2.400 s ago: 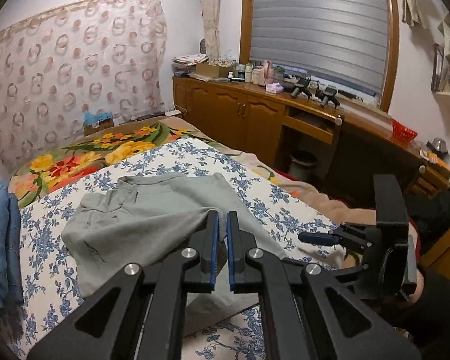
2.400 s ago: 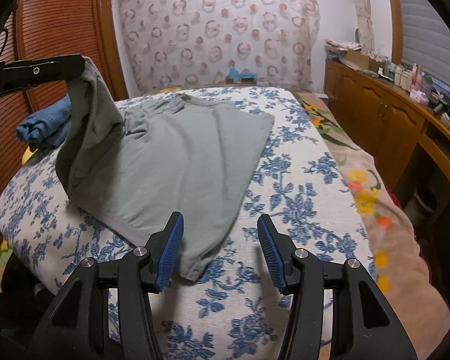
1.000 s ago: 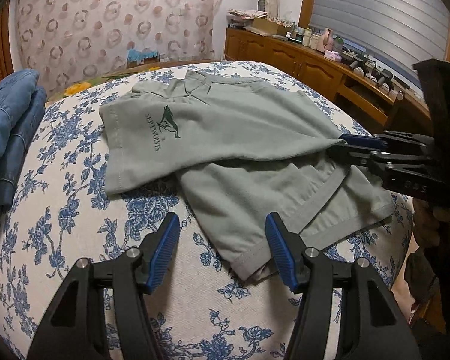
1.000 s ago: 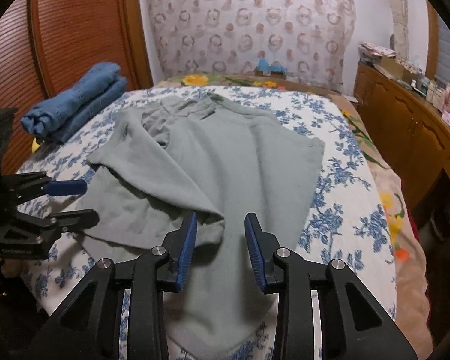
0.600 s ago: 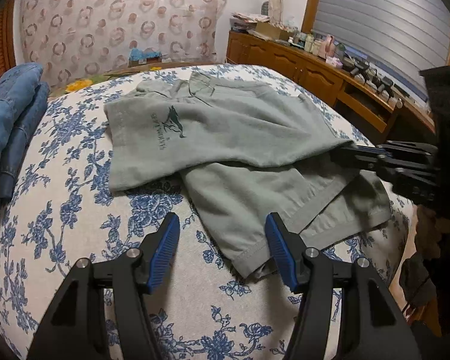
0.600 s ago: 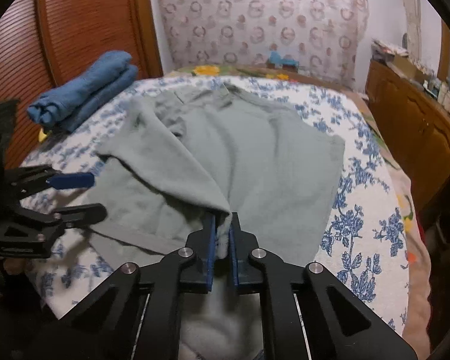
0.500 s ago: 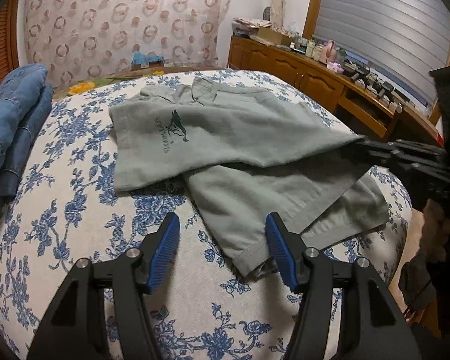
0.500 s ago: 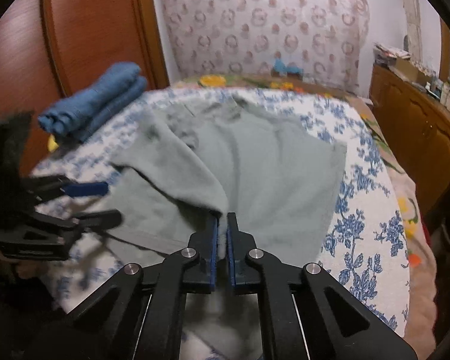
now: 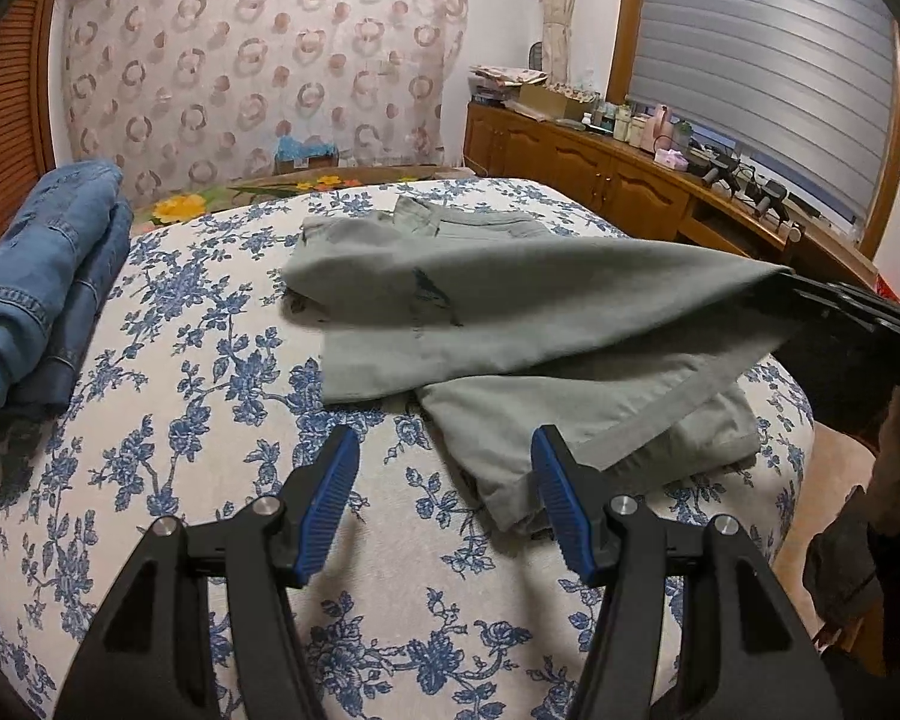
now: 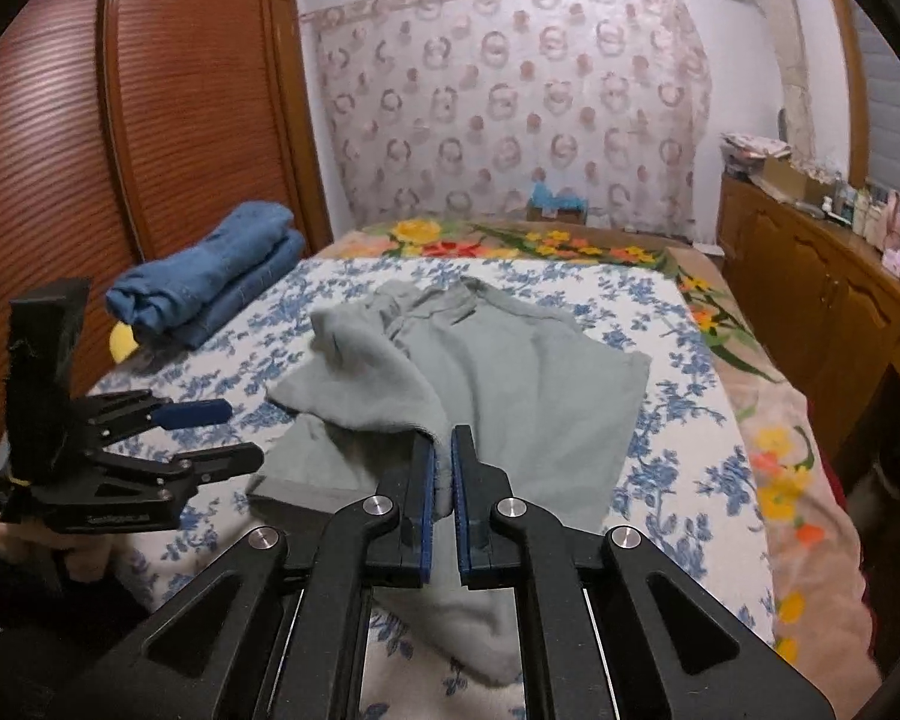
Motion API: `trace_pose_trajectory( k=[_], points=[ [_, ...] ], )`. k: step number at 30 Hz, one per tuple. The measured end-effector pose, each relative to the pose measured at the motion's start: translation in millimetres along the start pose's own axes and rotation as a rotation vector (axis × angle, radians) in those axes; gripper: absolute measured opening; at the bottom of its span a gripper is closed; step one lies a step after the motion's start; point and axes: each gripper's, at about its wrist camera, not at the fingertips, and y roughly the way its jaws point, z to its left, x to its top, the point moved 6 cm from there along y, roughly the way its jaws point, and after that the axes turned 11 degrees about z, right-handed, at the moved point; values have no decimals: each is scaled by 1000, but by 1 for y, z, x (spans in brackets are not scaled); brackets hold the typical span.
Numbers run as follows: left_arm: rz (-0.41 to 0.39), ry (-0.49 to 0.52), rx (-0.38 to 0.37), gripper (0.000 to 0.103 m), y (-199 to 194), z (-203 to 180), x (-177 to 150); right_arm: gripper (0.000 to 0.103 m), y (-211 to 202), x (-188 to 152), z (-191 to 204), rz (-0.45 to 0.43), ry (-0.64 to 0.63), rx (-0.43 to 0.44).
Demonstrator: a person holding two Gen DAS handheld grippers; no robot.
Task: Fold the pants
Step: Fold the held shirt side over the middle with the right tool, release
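Grey-green pants (image 9: pixel 528 312) spread near the foot of the bed (image 9: pixel 222 372), waistband toward the far end, hems toward the near edge. Right gripper (image 10: pixel 442 480) pinched tight on a hem corner of the pants, cloth lifted and pulled taut off the bedspread; in the left view that raised leg forms a stretched sheet over the lower layer. Left gripper (image 9: pixel 444 498) spread wide, holding nothing, poised above bare bedspread just beside the lower hem; right finger (image 9: pixel 561 516) close to the hem edge, contact hard to judge. Folded jeans (image 9: pixel 42 282) stacked at the left side of the bed, well apart from the pants. Open bedspread between jeans and pants, and a strip along the right side toward the wooden cabinets (image 10: pixel 810 300). Wardrobe doors (image 10: pixel 90 120) close along the left side. Patterned curtain (image 10: pixel 510 96) behind the head of the bed. Dark print on the pants (image 9: pixel 432 300) blurred, unreadable. Lower leg partly hidden under the raised one. Right gripper body in the left view (image 9: pixel 852 348) cut off at the frame edge, motion-blurred. Small items on the cabinet top too small to name. Yellow thing (image 10: pixel 123 339) beside the jeans mostly hidden.
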Motion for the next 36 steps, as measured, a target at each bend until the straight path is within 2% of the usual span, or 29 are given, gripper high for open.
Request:
trace_pose_trajectory(
  k=[12, 20, 26, 29, 33, 36],
  points=[
    [9, 18, 5, 59, 3, -7, -2, 3, -15, -29, -10, 14, 43, -38],
    [25, 27, 12, 59, 9, -12, -5, 3, 7, -59, -24, 108, 78, -59],
    [56, 29, 19, 59, 18, -11, -10, 3, 19, -75, -31, 152, 119, -24],
    [69, 31, 26, 59, 21, -10, -13, 9, 18, -75, -34, 152, 124, -33],
    [72, 23, 13, 59, 23, -10, -14, 22, 8, -74, -38, 132, 123, -51],
    [73, 18, 4, 60, 23, -9, -15, 25, 3, -73, -41, 128, 124, -58]
  ],
)
